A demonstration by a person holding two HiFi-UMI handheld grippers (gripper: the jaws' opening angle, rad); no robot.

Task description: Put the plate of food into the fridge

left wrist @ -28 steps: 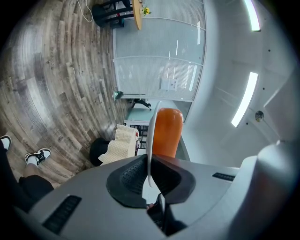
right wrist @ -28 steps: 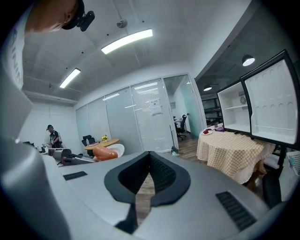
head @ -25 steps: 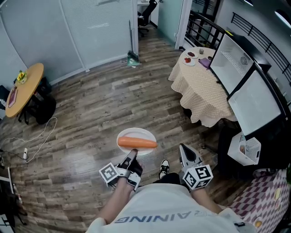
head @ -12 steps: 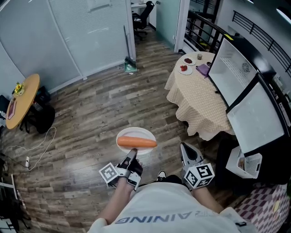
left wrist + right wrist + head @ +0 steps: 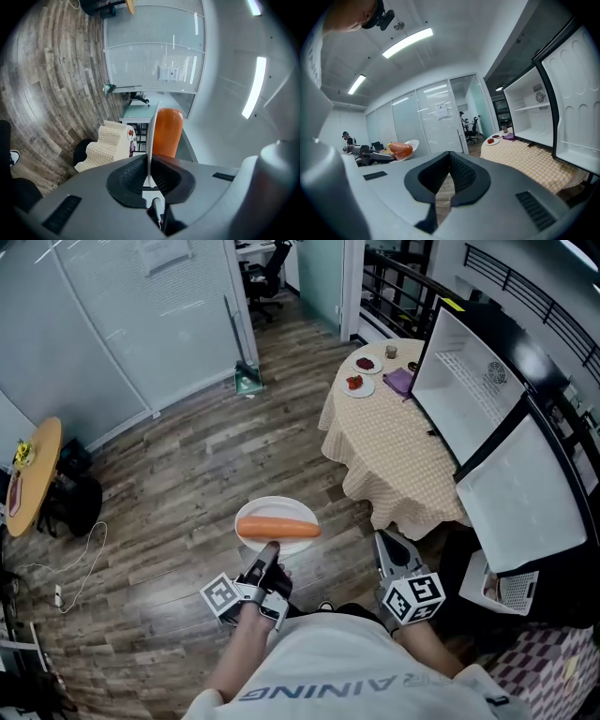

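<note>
A white plate [image 5: 298,509] with a long orange carrot [image 5: 277,527] on it hangs level over the wooden floor, in front of my body. My left gripper [image 5: 270,549] is shut on the plate's near rim. In the left gripper view the plate [image 5: 151,140] shows edge-on between the pads, with the carrot [image 5: 166,133] beyond. My right gripper [image 5: 386,542] is beside it to the right, jaws together and holding nothing. The fridge [image 5: 469,371] stands open at the right, its white inside bare. In the right gripper view the fridge [image 5: 534,122] is ahead on the right.
A round table with a checked cloth [image 5: 394,437] stands between me and the fridge, with small plates of food [image 5: 359,382] on its far side. A glass partition [image 5: 112,315] runs along the back left. A wooden round table [image 5: 28,474] and a floor cable [image 5: 80,554] lie at the left.
The whole scene has slid left and down in the head view: the clothed table and the open fridge are nearer. The plate stays held in the left gripper, unchanged.
</note>
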